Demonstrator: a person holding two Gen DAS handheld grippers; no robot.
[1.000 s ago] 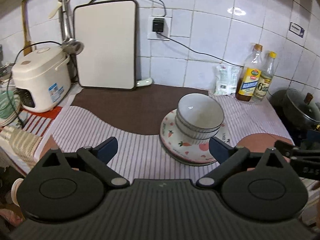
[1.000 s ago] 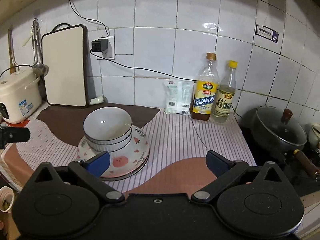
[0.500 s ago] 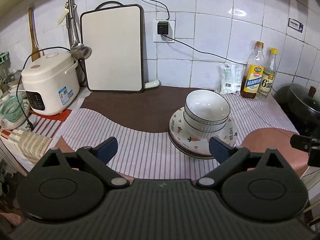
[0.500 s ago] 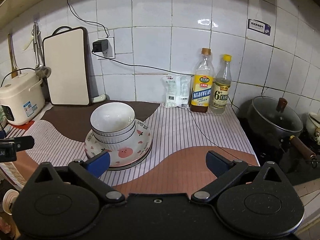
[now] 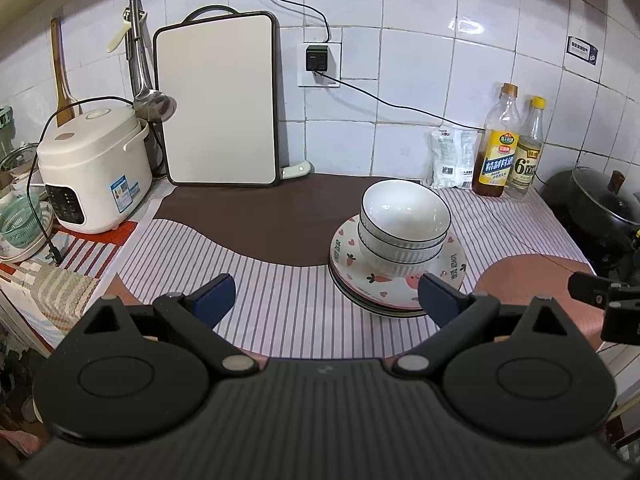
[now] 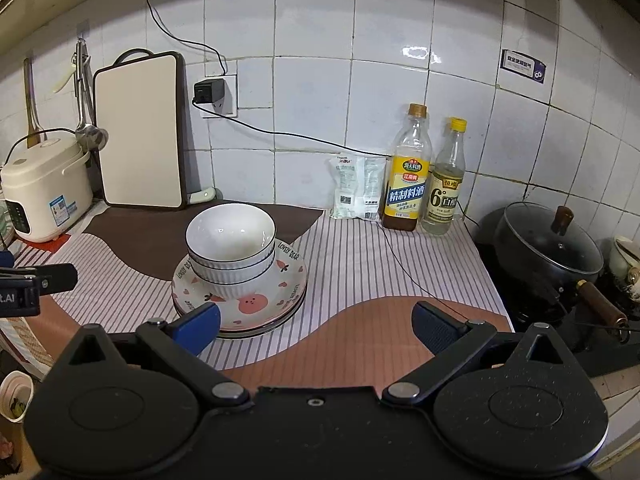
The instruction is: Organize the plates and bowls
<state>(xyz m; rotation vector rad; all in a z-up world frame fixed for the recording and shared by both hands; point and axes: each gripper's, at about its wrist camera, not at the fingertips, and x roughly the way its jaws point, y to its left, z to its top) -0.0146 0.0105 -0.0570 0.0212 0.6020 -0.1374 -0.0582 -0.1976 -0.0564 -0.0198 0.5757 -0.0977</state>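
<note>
Stacked white ribbed bowls sit nested on a stack of plates with fruit prints, on the striped counter mat. The same bowls and plates show in the right wrist view. My left gripper is open and empty, held back near the counter's front edge, left of the stack. My right gripper is open and empty, in front and right of the stack. Neither touches the dishes.
A rice cooker and cutting board stand at the back left. Two bottles and a packet stand by the wall. A lidded black pot sits at right. A cable crosses the mat.
Both grippers have pulled back and up from the stack, so the dishes look farther away. The bowls and plates have not moved.
</note>
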